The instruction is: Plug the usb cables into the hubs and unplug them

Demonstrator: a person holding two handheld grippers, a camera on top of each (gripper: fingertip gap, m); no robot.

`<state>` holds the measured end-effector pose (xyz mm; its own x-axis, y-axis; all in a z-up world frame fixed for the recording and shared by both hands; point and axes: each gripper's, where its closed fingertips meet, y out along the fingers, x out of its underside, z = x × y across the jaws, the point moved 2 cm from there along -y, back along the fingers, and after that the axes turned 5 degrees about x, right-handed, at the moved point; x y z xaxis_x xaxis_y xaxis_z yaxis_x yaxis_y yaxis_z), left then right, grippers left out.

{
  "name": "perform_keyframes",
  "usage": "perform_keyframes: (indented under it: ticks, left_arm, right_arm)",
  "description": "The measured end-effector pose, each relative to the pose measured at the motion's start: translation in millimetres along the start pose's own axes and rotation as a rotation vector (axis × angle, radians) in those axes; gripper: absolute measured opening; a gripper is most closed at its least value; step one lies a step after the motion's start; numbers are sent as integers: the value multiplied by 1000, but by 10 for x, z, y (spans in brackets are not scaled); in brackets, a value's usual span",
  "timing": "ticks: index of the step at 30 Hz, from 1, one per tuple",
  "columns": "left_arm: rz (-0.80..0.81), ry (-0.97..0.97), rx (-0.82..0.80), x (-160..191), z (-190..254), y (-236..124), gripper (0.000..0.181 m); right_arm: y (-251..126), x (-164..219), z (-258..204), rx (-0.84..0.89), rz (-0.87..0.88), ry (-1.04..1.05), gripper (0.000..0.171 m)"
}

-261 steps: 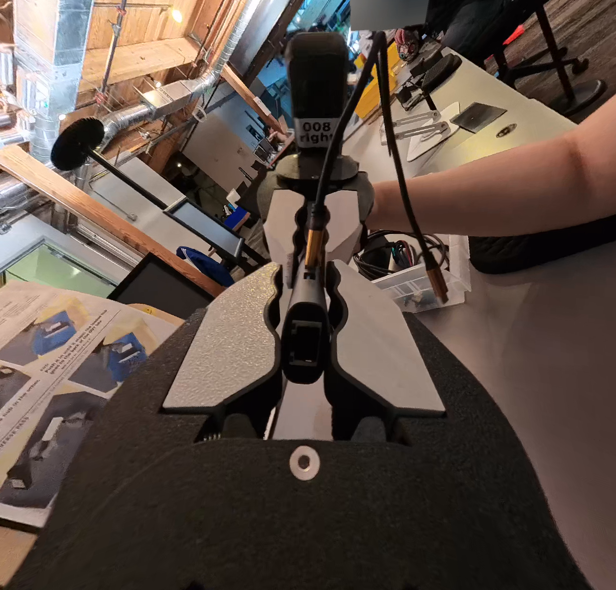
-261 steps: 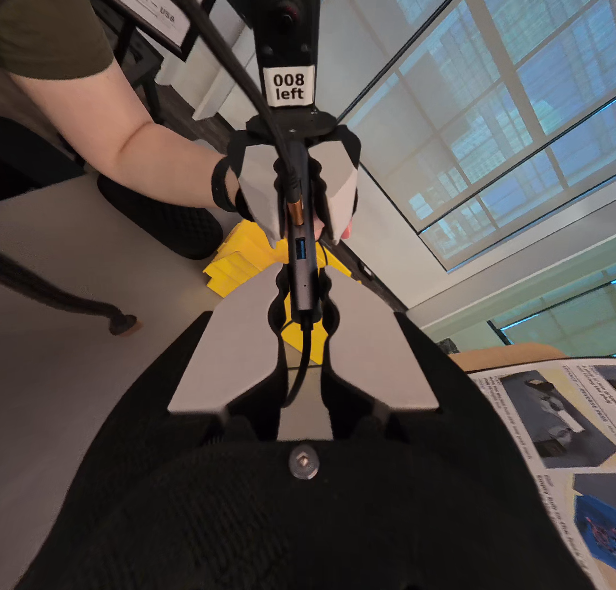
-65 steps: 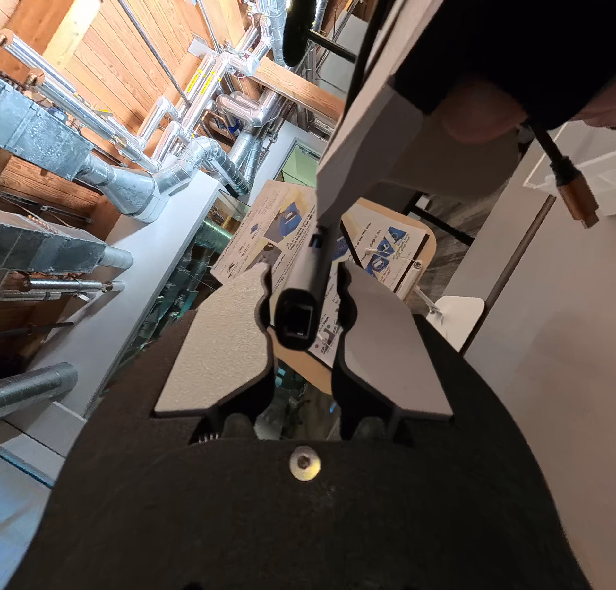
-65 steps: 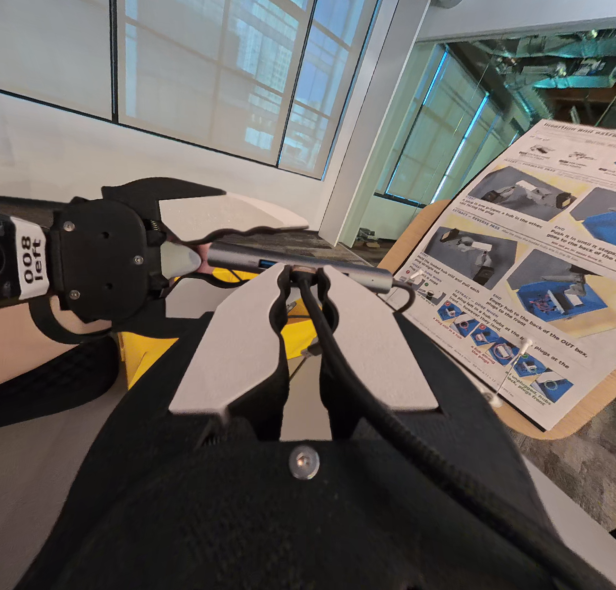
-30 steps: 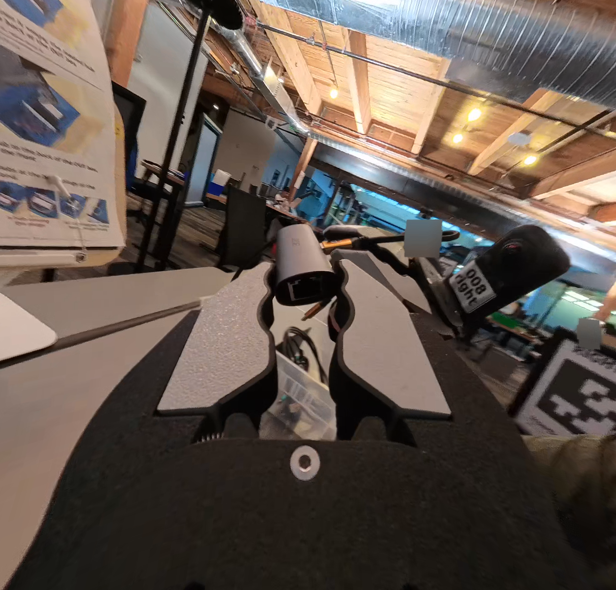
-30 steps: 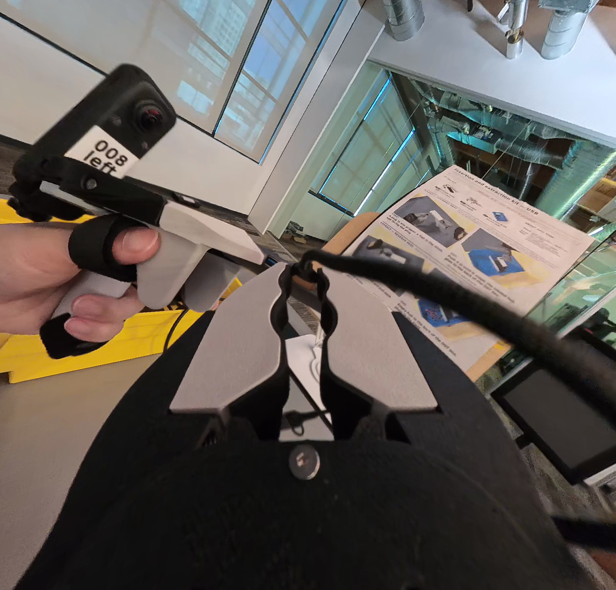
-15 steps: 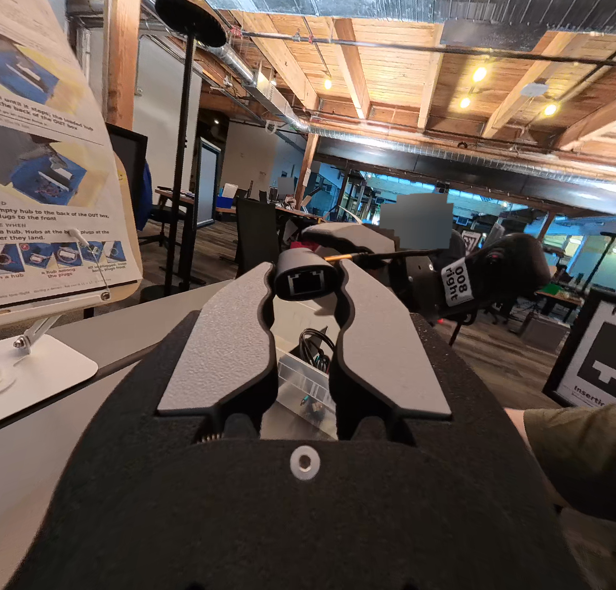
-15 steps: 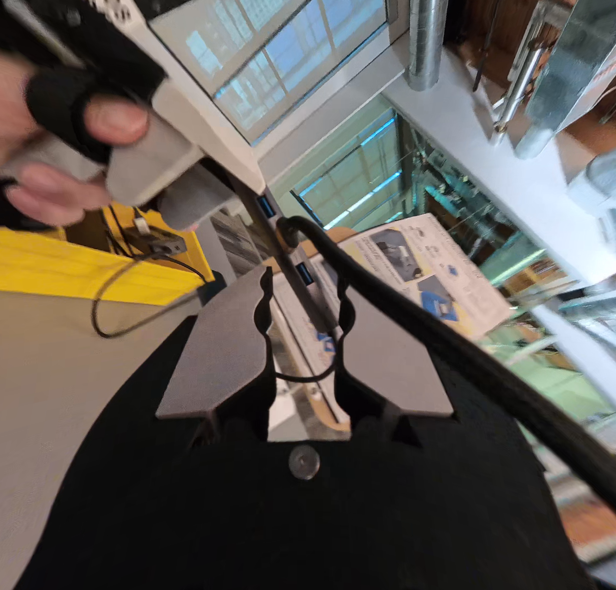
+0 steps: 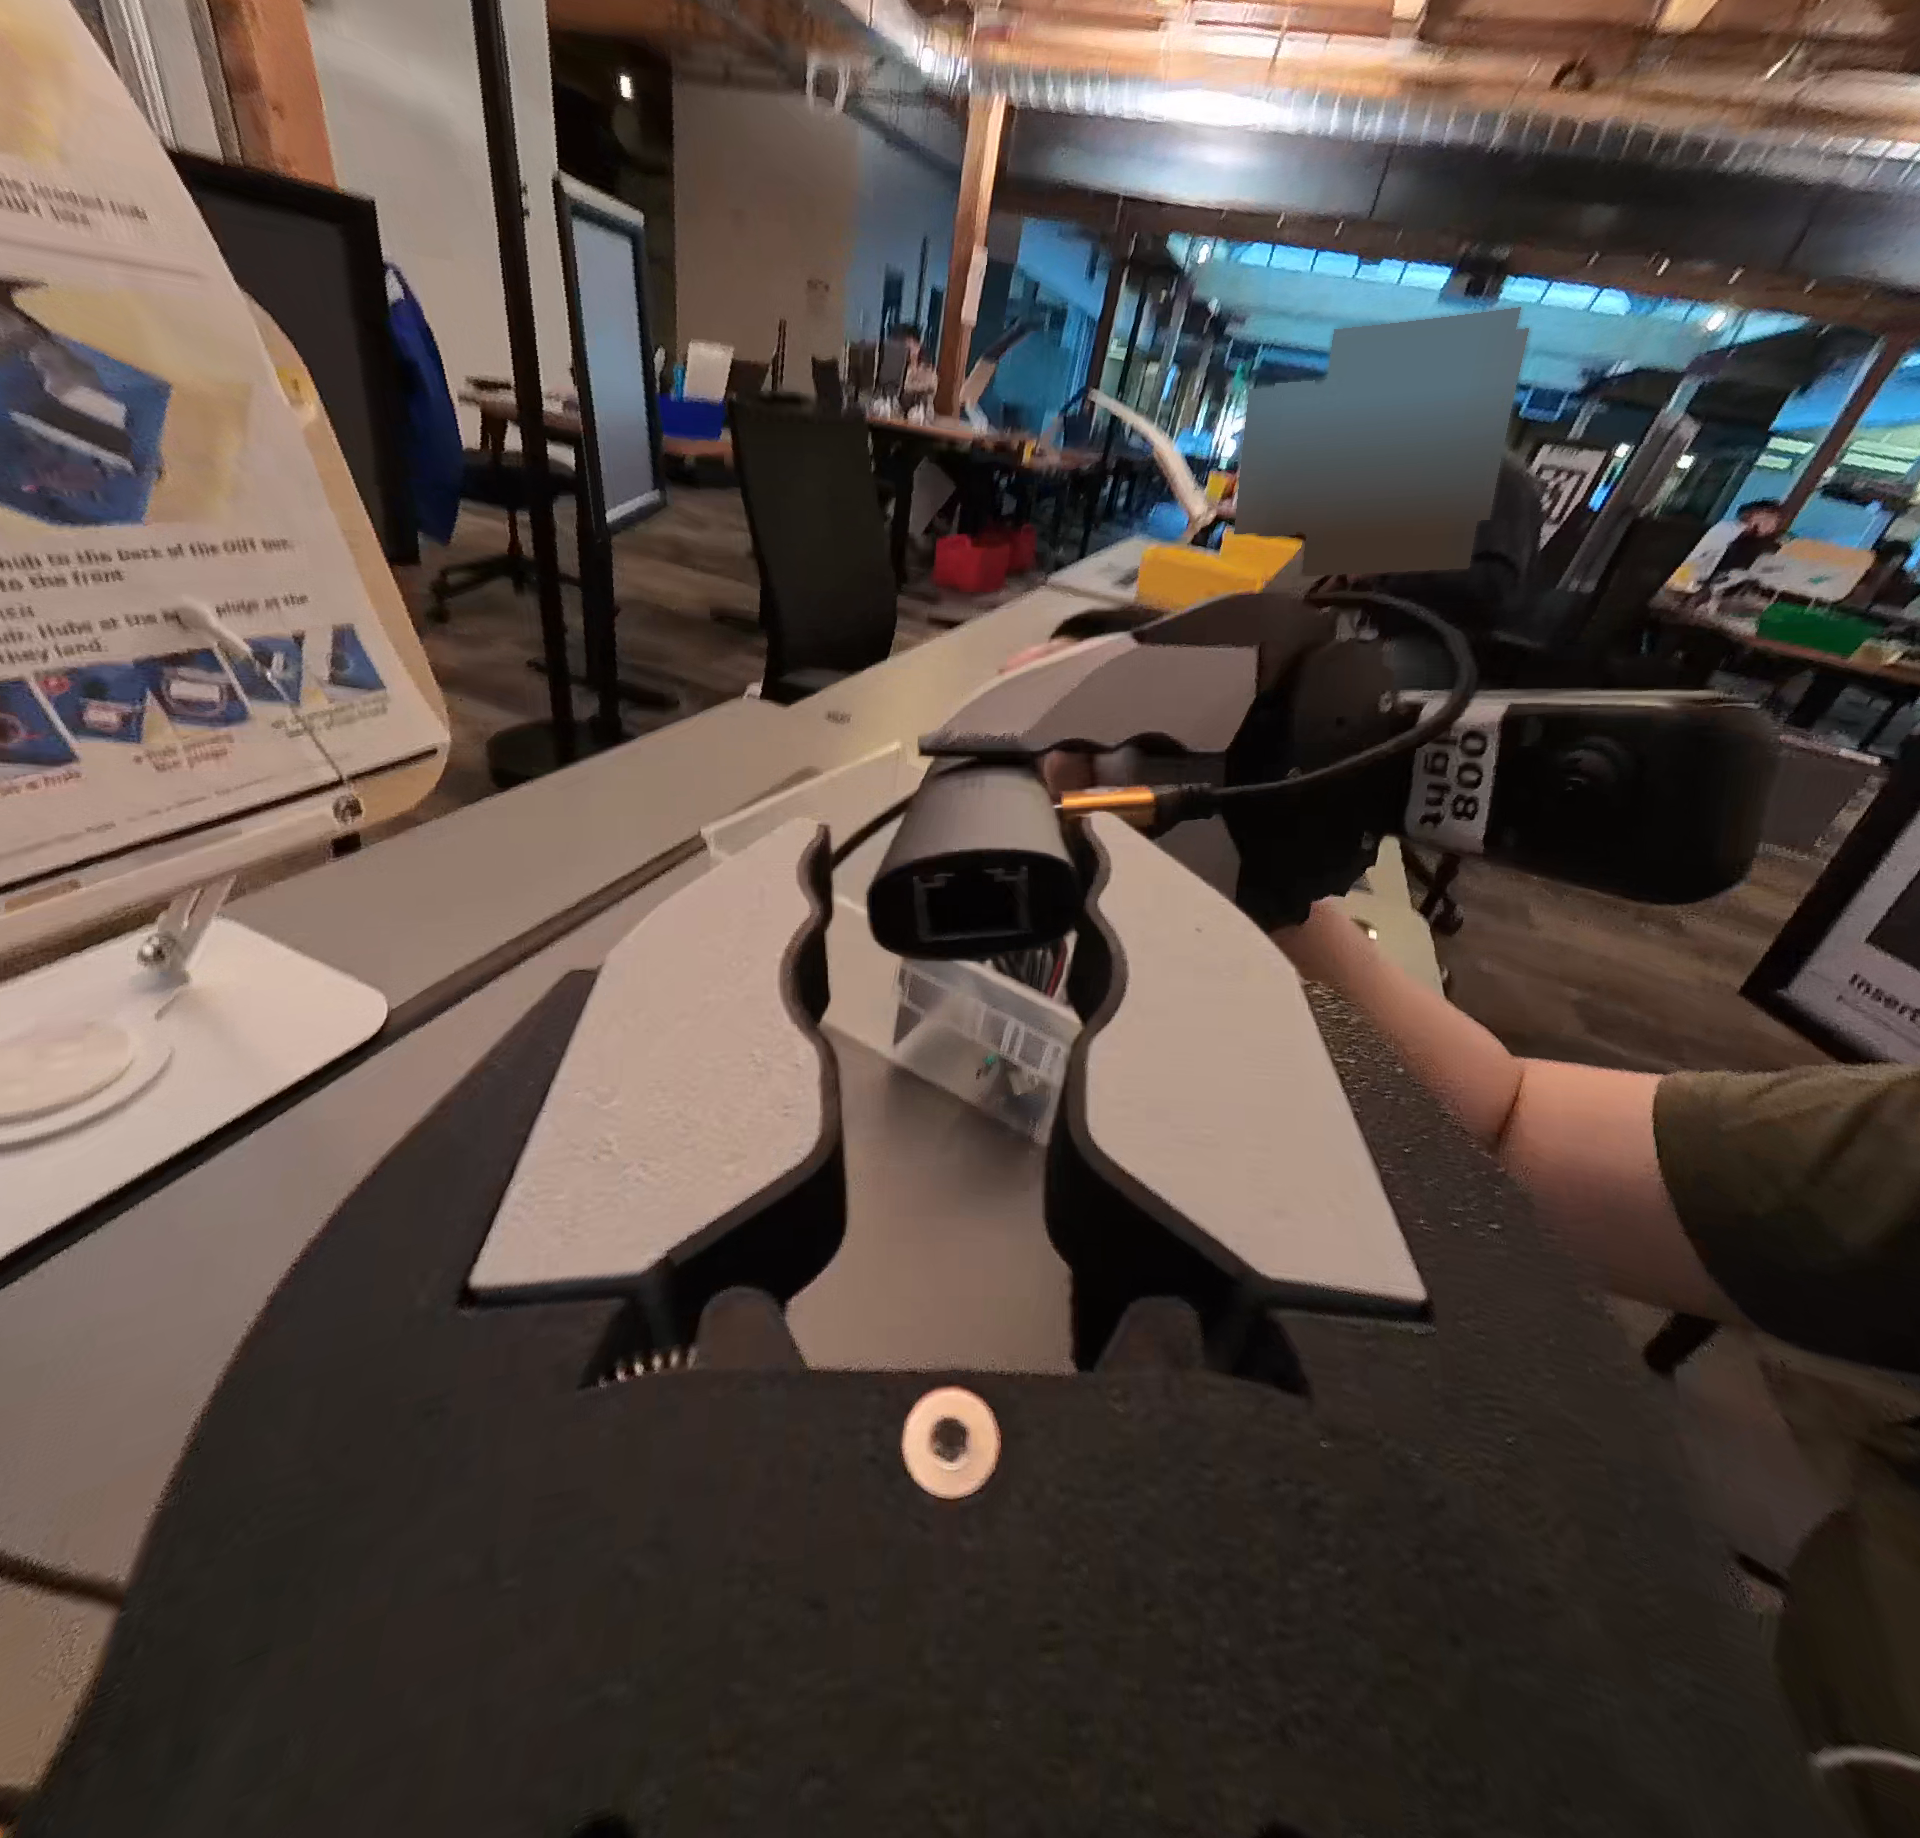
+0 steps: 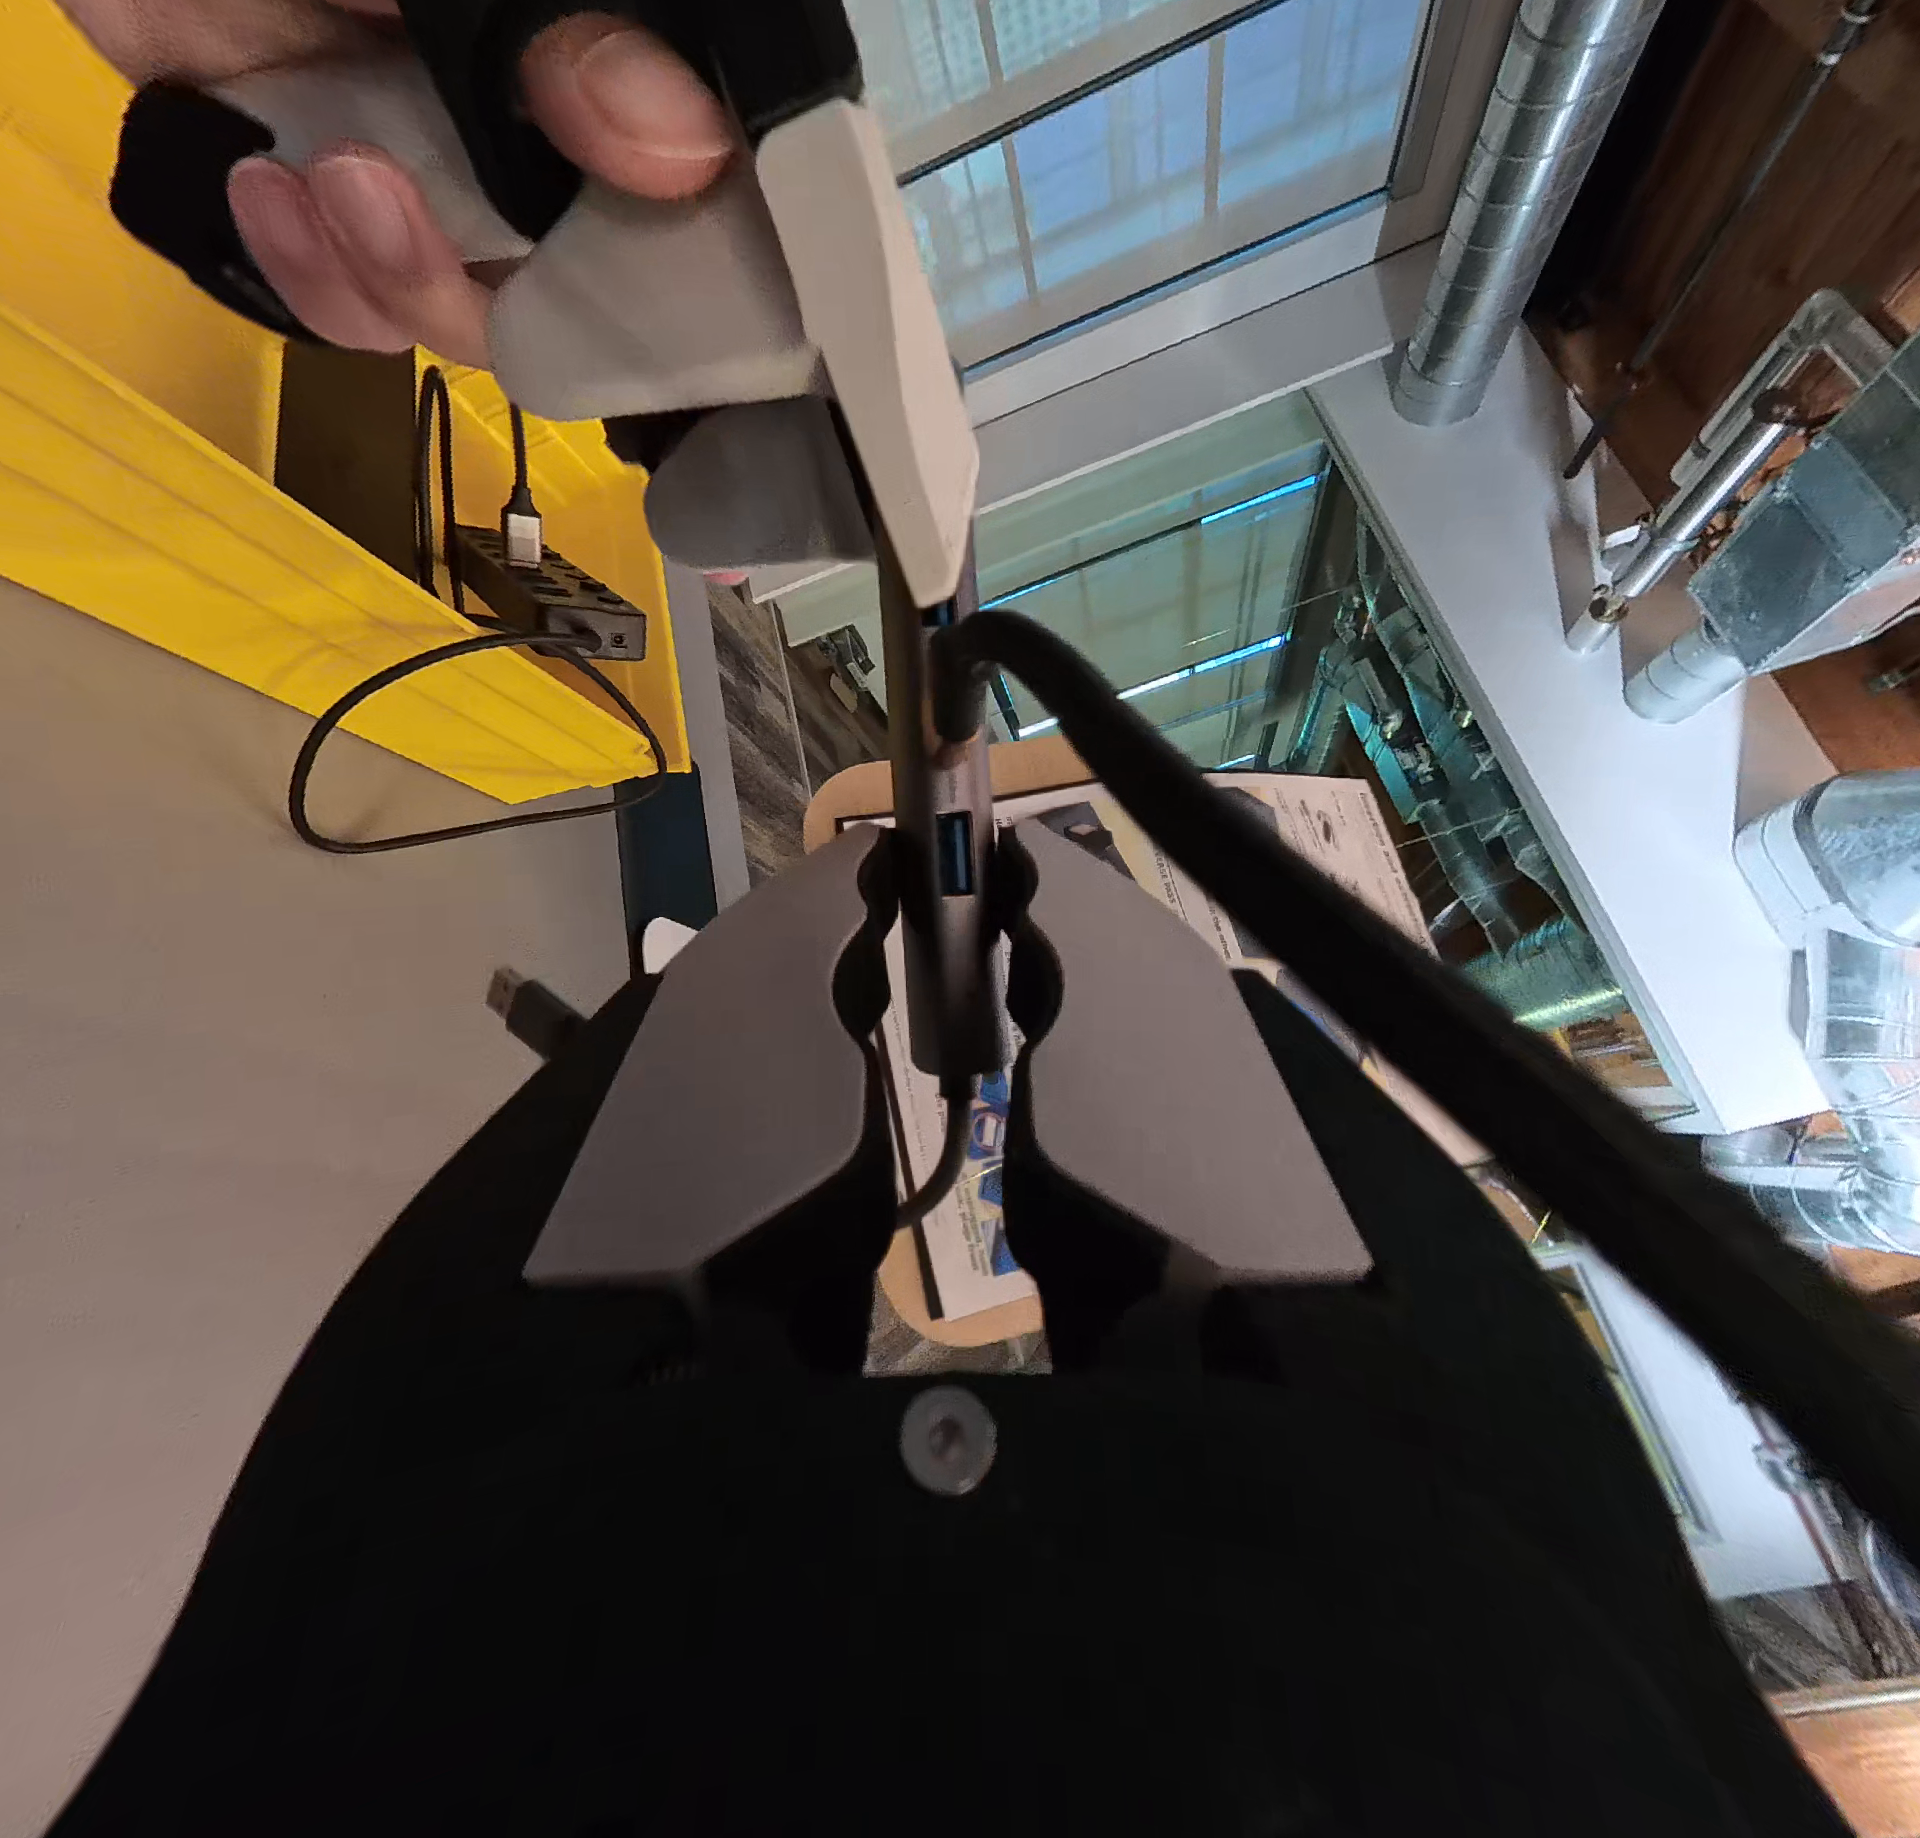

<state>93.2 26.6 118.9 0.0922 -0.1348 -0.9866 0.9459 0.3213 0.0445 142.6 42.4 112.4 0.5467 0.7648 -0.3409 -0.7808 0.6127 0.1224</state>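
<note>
The grey counter lies below us with lots of bare room at 9 o'clock. A yellow bin sits at 10 o'clock in the right wrist view. The paper board on a stand is at 9 o'clock in the left wrist view. A small clear box sits just under the tips.

The USB hub is up in the air at 12 o'clock, between both tools. It is a thin, hard stick. We think it is light and smooth, so it may slip or turn. It is best to hold it on its flat sides, away from the holes.

The right hand-held gripper looks closed on the hub's low end. The left hand-held gripper has its tips on both sides of the hub. A thin gap shows, so we cannot tell if it is pinching.

The thick black cable is bendy and runs off to 4 o'clock. Its gold plug sits in the hub's side. We should pull the hard plug, not the cord.
</note>
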Motion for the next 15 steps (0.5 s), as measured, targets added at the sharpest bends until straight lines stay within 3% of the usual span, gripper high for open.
perform_keyframes:
  ticks: [4, 15]
  left_arm:
    - [-22, -8, 52, 36, 31, 14, 33]
    - [-48, -23, 76, 85, 35, 40, 34]
  right_arm:
    - [-12, 10, -16, -1, 11, -46, 19]
    - [-70, 12, -21, 13, 32, -163, 19]
